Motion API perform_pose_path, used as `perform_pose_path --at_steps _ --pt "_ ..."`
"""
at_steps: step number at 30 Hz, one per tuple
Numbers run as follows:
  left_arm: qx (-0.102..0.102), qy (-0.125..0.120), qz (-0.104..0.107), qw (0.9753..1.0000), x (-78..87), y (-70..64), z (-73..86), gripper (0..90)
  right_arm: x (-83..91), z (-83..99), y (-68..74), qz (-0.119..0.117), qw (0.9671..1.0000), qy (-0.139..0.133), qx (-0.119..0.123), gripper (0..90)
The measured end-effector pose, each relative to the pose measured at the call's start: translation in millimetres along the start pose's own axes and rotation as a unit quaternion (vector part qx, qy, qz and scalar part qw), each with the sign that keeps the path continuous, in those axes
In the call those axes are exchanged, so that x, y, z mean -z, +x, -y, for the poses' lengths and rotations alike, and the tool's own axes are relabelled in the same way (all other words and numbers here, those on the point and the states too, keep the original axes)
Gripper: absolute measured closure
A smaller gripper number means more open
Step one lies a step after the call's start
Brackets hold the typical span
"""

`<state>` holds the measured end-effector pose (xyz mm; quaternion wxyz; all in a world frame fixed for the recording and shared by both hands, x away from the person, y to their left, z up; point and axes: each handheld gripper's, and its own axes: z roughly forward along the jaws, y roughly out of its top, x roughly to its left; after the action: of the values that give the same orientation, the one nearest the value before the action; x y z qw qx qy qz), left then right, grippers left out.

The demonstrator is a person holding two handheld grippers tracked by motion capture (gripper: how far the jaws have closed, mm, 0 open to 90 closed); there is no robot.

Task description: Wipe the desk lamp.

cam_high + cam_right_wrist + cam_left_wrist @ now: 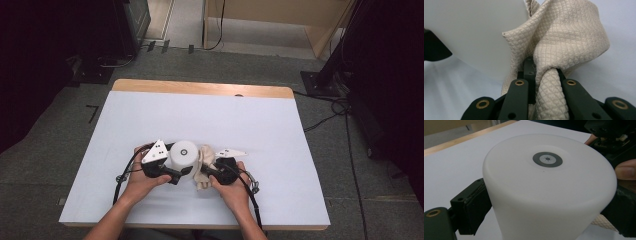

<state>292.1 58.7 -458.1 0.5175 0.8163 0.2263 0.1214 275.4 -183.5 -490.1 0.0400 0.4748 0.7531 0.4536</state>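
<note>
Near the table's (280, 150) front edge, the right hand-held gripper (212, 172) is clamping a bunched cream quilted cloth (204, 165) against the white cylinder (183, 154), likely wiping its side. The left hand-held gripper (181, 172) is gripping that smooth, matte cylinder, bracing it upright.

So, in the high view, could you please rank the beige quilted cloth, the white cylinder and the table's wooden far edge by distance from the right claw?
1. Beige quilted cloth, clamped in the right claw.
2. White cylinder, just left.
3. Wooden far edge, far side.
</note>
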Motion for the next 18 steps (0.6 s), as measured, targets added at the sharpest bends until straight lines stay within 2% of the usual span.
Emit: perform_pose_path --at_steps 4,5,7,10,13,15,18 --pt "0.007 0.000 -0.022 0.9997 1.9 -10.8 -2.3 0.0 3.8 0.0 -0.9 0.006 1.0000 -0.005 -0.003 81.5" --pt "0.007 0.002 -0.041 0.9991 1.4 -14.8 -4.2 0.0 4.1 0.2 -1.6 0.006 1.0000 -0.007 -0.002 81.5" --pt "0.011 0.000 -0.056 0.9983 0.5 -18.3 -6.3 0.0 4.3 0.0 -2.1 0.005 1.0000 -0.007 -0.005 81.5" --pt "0.019 0.013 -0.100 0.9947 -3.0 -24.4 -8.9 0.0 3.7 -0.4 -1.8 0.006 0.9999 -0.008 -0.005 81.5" --pt "0.034 0.017 -0.126 0.9913 -5.3 -28.3 -9.2 0.0 3.6 -0.4 -1.8 0.006 0.9999 -0.009 -0.004 81.5" --pt "0.033 0.026 -0.126 0.9911 -6.5 -28.7 -9.1 0.9 4.2 -0.4 -2.2 0.005 0.9999 -0.012 -0.005 81.5" --pt "0.038 0.028 -0.108 0.9930 -5.7 -26.3 -7.2 8.2 4.9 0.8 -2.3 0.007 0.9999 -0.013 -0.002 81.5"
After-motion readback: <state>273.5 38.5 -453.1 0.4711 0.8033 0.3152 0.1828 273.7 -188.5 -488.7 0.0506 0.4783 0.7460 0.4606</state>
